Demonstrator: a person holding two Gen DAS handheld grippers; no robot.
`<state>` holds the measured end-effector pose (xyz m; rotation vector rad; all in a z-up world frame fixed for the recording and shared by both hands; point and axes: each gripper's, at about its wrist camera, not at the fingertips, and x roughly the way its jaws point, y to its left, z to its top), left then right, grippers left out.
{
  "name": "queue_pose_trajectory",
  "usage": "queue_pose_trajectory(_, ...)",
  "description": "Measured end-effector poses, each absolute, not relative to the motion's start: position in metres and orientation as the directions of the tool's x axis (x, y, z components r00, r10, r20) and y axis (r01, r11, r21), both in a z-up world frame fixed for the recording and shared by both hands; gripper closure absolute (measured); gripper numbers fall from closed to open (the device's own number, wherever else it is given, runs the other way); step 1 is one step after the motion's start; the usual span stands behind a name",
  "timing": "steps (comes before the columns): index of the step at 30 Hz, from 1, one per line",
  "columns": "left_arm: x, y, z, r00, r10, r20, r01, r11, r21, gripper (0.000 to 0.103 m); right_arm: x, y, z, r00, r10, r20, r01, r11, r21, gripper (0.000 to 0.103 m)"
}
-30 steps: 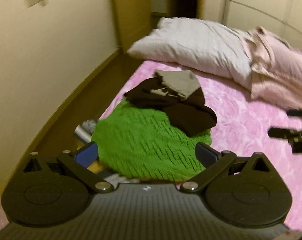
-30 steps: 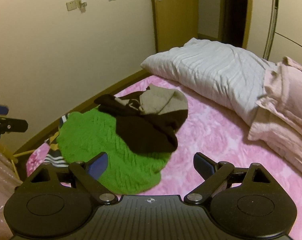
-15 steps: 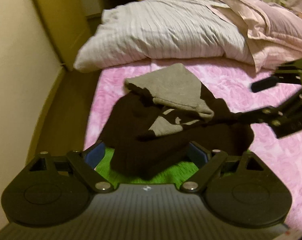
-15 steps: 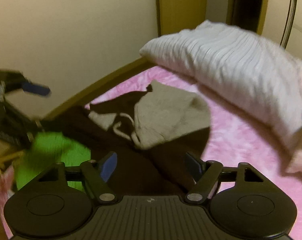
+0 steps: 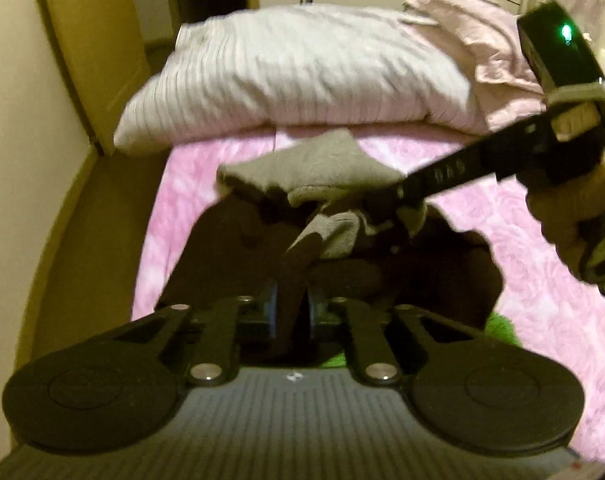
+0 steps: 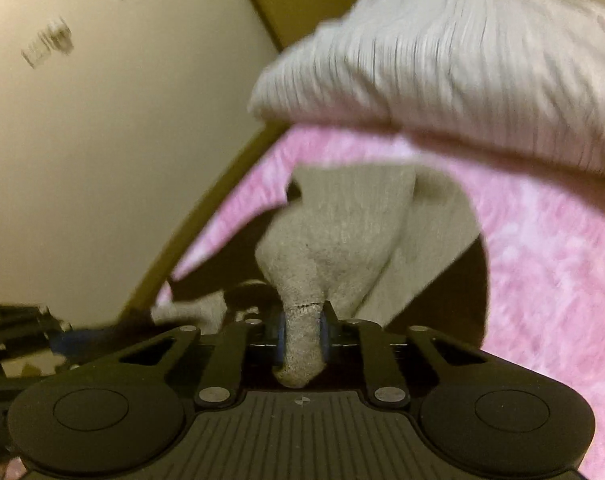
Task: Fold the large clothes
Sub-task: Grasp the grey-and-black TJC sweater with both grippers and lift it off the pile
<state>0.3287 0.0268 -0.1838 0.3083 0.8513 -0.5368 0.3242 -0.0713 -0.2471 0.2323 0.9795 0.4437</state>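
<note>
A dark brown hoodie (image 5: 222,256) with a grey hood (image 5: 318,164) lies crumpled on the pink bed cover (image 5: 542,304). My left gripper (image 5: 291,310) is shut on a fold of its dark fabric. My right gripper (image 6: 301,330) is shut on a bunch of the grey hood (image 6: 342,232); in the left wrist view its fingers reach in from the right, held by a hand (image 5: 574,208). A green knit garment (image 5: 498,326) peeks out from under the hoodie. Part of the left gripper's body shows at the left edge of the right wrist view.
A grey striped pillow (image 5: 294,76) lies across the head of the bed, with a pale pink pillow (image 5: 486,48) beside it. A cream wall (image 6: 102,140) and wooden skirting run along the bed's left side, with a strip of floor (image 5: 98,208) between.
Both grippers went from open above the pile to shut on the hoodie, the left on dark fabric, the right on the grey hood. Both moved in close.
</note>
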Motion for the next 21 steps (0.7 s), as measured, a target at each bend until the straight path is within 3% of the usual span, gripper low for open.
queue_pose_trajectory(2, 0.316, 0.016, -0.167, 0.554, -0.335, -0.762, 0.577, 0.815, 0.061, 0.102, 0.314, -0.088, -0.224, 0.532, 0.454, -0.715, -0.253, 0.891, 0.377, 0.091)
queue_pose_trajectory(8, 0.245, -0.06, -0.104, 0.532, -0.459, -0.711, 0.675, 0.737, 0.029, 0.102, 0.254, -0.185, -0.161, 0.641, 0.409, -0.65, -0.171, 0.901, 0.398, 0.092)
queue_pose_trajectory(17, 0.035, -0.253, -0.057, 0.383, -0.62, -0.685, 0.842, 0.539, -0.017, 0.103, 0.082, -0.365, -0.112, 0.681, 0.375, -0.629, -0.067, 0.887, 0.457, 0.094)
queue_pose_trajectory(21, -0.046, -0.332, -0.056, 0.272, -0.663, -0.697, 0.873, 0.475, -0.111, 0.103, -0.007, -0.452, -0.089, 0.703, 0.291, -0.649, -0.003, 0.914, 0.406, 0.094)
